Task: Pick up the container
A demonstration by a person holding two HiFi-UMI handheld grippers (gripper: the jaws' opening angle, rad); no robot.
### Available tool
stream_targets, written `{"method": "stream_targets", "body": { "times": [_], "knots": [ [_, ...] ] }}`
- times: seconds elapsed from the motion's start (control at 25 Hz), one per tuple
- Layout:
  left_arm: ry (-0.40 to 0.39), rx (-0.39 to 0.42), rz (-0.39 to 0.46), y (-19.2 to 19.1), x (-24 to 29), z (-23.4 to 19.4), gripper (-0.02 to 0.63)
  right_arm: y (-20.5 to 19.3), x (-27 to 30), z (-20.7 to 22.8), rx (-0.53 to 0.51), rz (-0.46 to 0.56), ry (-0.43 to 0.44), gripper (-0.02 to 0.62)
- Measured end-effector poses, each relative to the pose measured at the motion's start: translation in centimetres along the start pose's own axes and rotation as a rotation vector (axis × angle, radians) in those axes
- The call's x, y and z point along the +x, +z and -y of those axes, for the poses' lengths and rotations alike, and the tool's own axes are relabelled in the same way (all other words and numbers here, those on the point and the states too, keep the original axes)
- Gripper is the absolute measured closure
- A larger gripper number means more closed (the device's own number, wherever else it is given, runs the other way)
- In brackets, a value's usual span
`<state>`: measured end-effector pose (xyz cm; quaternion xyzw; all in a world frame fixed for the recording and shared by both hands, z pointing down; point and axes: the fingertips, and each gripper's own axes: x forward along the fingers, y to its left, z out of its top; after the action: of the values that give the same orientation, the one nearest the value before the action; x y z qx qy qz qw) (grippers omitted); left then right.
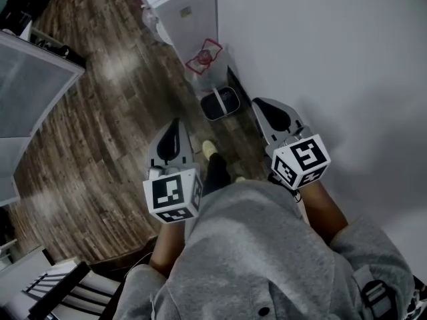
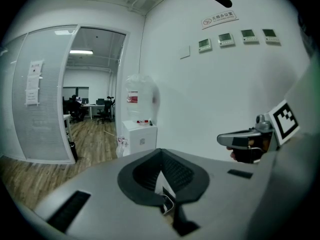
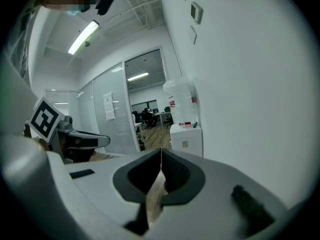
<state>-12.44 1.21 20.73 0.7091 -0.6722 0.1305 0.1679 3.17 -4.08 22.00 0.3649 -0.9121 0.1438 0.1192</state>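
I see no container within reach of either gripper. A large clear water jug (image 2: 138, 96) (image 3: 181, 104) stands on a white cabinet (image 1: 190, 12) against the wall ahead. On the floor beside it are a small bin with a clear bag and red mark (image 1: 207, 62) and a dark lidded bin (image 1: 220, 103). My left gripper (image 1: 175, 127) (image 2: 161, 151) is held at waist height, jaws shut with nothing between them. My right gripper (image 1: 267, 105) (image 3: 161, 151) is beside it near the wall, also shut and empty. Both point toward the cabinet.
A white wall (image 1: 320, 45) runs along the right. A frosted glass partition (image 1: 27, 92) stands at the left, with an open doorway to an office with desks (image 2: 90, 109). Dark wood floor (image 1: 113, 132) lies between. A black chair (image 1: 60, 289) sits behind at lower left.
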Motion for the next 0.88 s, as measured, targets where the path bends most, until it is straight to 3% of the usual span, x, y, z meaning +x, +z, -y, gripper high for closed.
{"method": "stream_targets", "body": {
  "times": [0.44, 0.88],
  "knots": [
    [-0.068, -0.034, -0.067, 0.0, 7.0, -4.3, 0.595, 0.4, 8.1, 1.6, 0.001, -0.087, -0.033, 0.571],
    [-0.087, -0.073, -0.155, -2.8, 12.9, -8.6, 0.594, -1.4, 14.5, 2.9, -0.004, -0.169, -0.077, 0.571]
  ]
}}
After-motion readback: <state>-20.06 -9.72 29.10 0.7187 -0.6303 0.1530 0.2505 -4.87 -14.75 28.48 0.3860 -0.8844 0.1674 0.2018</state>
